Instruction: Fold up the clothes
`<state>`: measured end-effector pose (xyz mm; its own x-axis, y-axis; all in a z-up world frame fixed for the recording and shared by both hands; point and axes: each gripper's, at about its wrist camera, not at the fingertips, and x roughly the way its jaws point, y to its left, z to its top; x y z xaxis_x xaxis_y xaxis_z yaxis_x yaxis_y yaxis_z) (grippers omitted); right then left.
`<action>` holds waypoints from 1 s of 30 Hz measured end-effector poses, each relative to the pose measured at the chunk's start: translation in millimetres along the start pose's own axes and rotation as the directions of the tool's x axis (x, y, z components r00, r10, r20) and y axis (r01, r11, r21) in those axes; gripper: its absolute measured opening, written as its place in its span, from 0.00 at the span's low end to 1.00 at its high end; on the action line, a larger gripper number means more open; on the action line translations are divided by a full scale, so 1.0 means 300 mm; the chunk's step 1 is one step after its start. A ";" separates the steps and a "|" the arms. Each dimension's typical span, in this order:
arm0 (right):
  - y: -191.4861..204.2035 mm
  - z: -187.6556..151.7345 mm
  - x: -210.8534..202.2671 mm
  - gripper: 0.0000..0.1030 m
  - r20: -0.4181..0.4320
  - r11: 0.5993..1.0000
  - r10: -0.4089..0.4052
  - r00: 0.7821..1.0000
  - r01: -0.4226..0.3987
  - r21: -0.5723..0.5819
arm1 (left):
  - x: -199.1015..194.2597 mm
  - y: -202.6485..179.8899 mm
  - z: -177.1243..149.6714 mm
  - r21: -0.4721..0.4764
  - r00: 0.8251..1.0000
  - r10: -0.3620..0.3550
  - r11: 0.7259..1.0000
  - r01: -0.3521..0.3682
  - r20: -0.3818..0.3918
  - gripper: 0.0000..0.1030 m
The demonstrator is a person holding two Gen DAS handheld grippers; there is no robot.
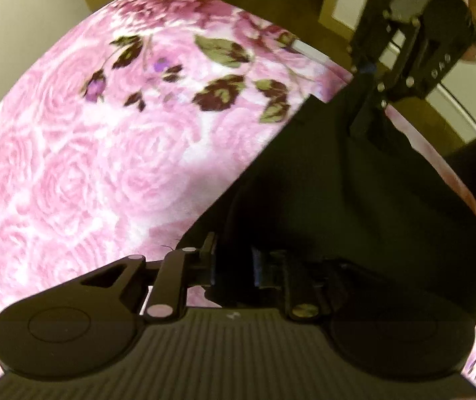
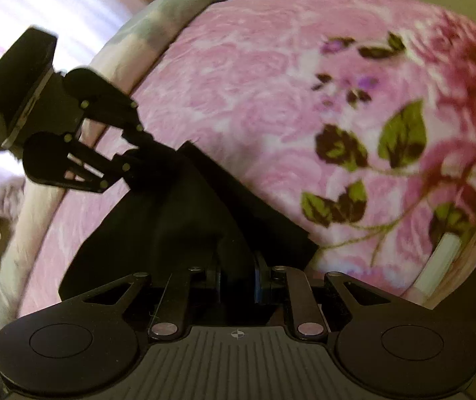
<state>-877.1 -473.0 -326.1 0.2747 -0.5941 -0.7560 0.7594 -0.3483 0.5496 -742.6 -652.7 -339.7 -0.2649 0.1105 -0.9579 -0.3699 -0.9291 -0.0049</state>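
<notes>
We've got a black garment (image 1: 354, 200) stretched between our two claws over a bed with a pink rose-print blanket (image 1: 88, 166). The right claw (image 2: 237, 278) is clamped on a bunched fold of the black fabric, you can see it pinched right between the blue-padded fingers (image 2: 258, 280). The left claw (image 1: 233, 266) sits at the garment's other edge; its fingers are close together with dark cloth between them, but it's all black on black, so we can't tell if the pads are actually pressing on it. Each wrist view shows the other claw at the far corner of the garment. The cloth hangs in a slack sheet between them, its lower part lying over the blanket. A pale pillow (image 2: 171, 23) lies along the far edge of the bed in the right view.
</notes>
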 end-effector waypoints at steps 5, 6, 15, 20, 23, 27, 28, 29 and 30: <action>-0.067 -0.020 0.003 0.16 0.043 0.991 0.018 0.999 -0.023 0.134 | -0.004 0.075 -0.034 -0.209 0.998 -0.045 0.977 0.053 0.046 0.27; -0.076 -0.026 -0.006 0.18 0.056 0.986 0.021 0.998 -0.030 0.164 | -0.014 0.088 -0.048 -0.265 0.996 -0.055 0.962 0.071 0.066 0.27; -0.068 -0.082 -0.100 0.31 0.143 0.965 -0.025 0.989 -0.014 0.263 | -0.045 0.098 -0.131 -0.501 0.982 -0.035 0.856 0.126 0.187 0.16; -0.043 -0.046 -0.088 0.16 0.140 0.970 -0.051 0.989 0.016 0.242 | -0.092 0.069 -0.122 -0.460 0.984 0.030 0.886 0.056 0.177 0.14; -0.055 -0.019 -0.063 0.15 0.150 0.972 -0.041 0.988 0.004 0.236 | -0.077 0.099 -0.140 -0.496 0.983 0.028 0.866 0.068 0.184 0.14; -0.126 -0.022 -0.001 0.16 0.138 0.958 -0.017 0.990 -0.024 0.287 | -0.011 0.142 -0.154 -0.556 0.985 0.007 0.826 0.093 0.175 0.18; -0.150 -0.028 0.009 0.16 0.139 0.950 -0.003 0.990 -0.040 0.310 | 0.006 0.153 -0.158 -0.572 0.985 0.002 0.814 0.099 0.172 0.20; -0.171 -0.034 0.016 0.16 0.141 0.942 0.010 0.990 -0.057 0.330 | 0.014 0.159 -0.159 -0.581 0.986 0.001 0.808 0.099 0.169 0.24; -0.182 -0.040 0.012 0.17 0.148 0.939 0.017 0.989 -0.067 0.337 | 0.007 0.158 -0.157 -0.577 0.986 0.007 0.811 0.090 0.164 0.26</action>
<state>-910.5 -447.3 -363.1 0.1975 -0.7009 -0.6854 0.4956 -0.5318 0.6867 -718.6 -713.1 -355.5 -0.4102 0.1603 -0.8978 0.1901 -0.9478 -0.2561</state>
